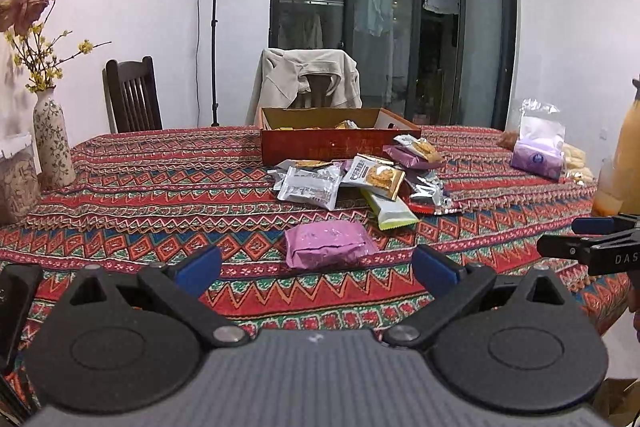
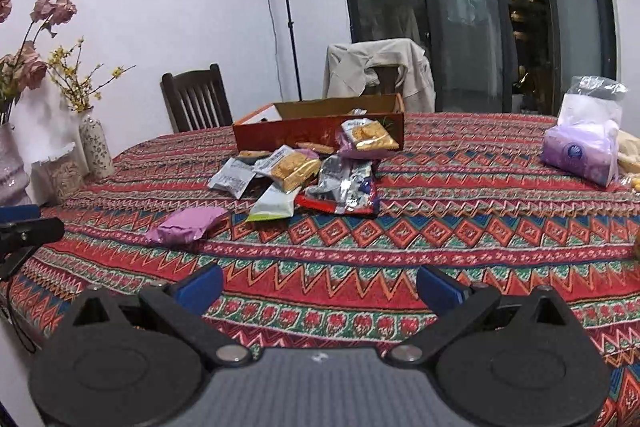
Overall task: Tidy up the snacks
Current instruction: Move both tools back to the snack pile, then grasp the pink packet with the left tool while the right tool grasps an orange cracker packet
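A pile of snack packets [image 1: 360, 179] lies on the patterned tablecloth in front of an open red cardboard box [image 1: 336, 143] that holds a few snacks. A pink packet [image 1: 326, 243] lies apart, nearest me. My left gripper [image 1: 316, 269] is open and empty, hovering just short of the pink packet. In the right wrist view the pile [image 2: 304, 175], the box [image 2: 316, 131] and the pink packet [image 2: 188, 225] show further off. My right gripper [image 2: 320, 287] is open and empty above the cloth. Its side shows at the left wrist view's right edge.
Flower vases [image 1: 52, 143] and a jar [image 1: 16, 183] stand at the table's left. A purple tissue pack under a clear bag [image 2: 580, 151] sits at the right, and a juice bottle [image 1: 624, 163] at the far right. Chairs [image 1: 132, 95] stand behind the table, one draped with a jacket [image 1: 308, 79].
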### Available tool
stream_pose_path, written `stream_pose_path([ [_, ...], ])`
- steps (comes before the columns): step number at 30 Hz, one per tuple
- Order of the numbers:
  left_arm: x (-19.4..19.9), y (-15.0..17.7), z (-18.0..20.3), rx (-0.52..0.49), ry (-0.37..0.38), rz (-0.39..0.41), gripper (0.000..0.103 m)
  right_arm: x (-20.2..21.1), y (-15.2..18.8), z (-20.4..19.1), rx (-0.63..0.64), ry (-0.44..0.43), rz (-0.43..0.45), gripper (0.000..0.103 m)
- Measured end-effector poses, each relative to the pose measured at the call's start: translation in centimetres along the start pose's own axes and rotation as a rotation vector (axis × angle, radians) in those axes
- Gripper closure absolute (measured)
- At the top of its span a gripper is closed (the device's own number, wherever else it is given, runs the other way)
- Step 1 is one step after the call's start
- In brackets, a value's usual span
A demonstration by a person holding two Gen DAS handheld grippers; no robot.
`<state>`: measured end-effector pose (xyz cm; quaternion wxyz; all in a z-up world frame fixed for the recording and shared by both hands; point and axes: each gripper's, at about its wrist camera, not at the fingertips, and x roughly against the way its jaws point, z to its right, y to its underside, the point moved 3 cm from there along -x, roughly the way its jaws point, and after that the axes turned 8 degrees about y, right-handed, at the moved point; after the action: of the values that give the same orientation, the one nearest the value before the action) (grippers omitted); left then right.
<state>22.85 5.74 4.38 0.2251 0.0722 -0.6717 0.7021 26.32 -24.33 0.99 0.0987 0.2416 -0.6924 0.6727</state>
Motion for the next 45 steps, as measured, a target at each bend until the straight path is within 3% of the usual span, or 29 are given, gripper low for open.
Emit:
stream_pose_path([
  [11, -4.6, -0.1, 0.2, 0.008, 0.018, -0.063, 0.0, -1.8, -0.8, 0.1, -0.01, 0.019, 0.009, 0.0],
  [15, -8.5, -0.4, 0.1, 0.015, 0.019, -0.098, 0.0, -3.5, -1.3, 0.2, 0.002, 0.015, 0.001, 0.0],
  [20, -14.7, -0.5, -1.0, 0.107, 0.003, -0.18, 0.0, -6.5, -3.2, -0.5, 0.082, 0.001, 0.025, 0.0],
  [24, -18.0, -0.1, -1.6, 0.161, 0.006, -0.224, 0.0, -9.5, -5.0, -1.5, 0.141, -0.05, 0.02, 0.011],
  [27, -18.8, 0.2, -2.1, 0.178, 0.012, -0.211, 0.001, -11.9, -6.2, -2.6, 0.19, -0.083, 0.022, 0.013],
  [29, -18.9, 0.2, -2.7, 0.195, 0.0, -0.193, 0.017, -13.8, -6.9, -3.5, 0.231, -0.106, 0.017, 0.018],
  [31, -18.7, 0.1, -3.1, 0.203, 0.005, -0.185, 0.024, -16.1, -7.8, -4.7, 0.283, -0.119, 0.004, 0.026],
  [40, -17.4, -0.4, -4.6, 0.212, -0.01, -0.18, 0.03, -24.0, -9.4, -8.6, 0.406, -0.107, -0.009, 0.027],
  [45, -15.9, -1.0, -5.4, 0.221, -0.032, -0.144, 0.03, -23.8, -8.8, -8.1, 0.365, -0.138, -0.038, 0.053],
])
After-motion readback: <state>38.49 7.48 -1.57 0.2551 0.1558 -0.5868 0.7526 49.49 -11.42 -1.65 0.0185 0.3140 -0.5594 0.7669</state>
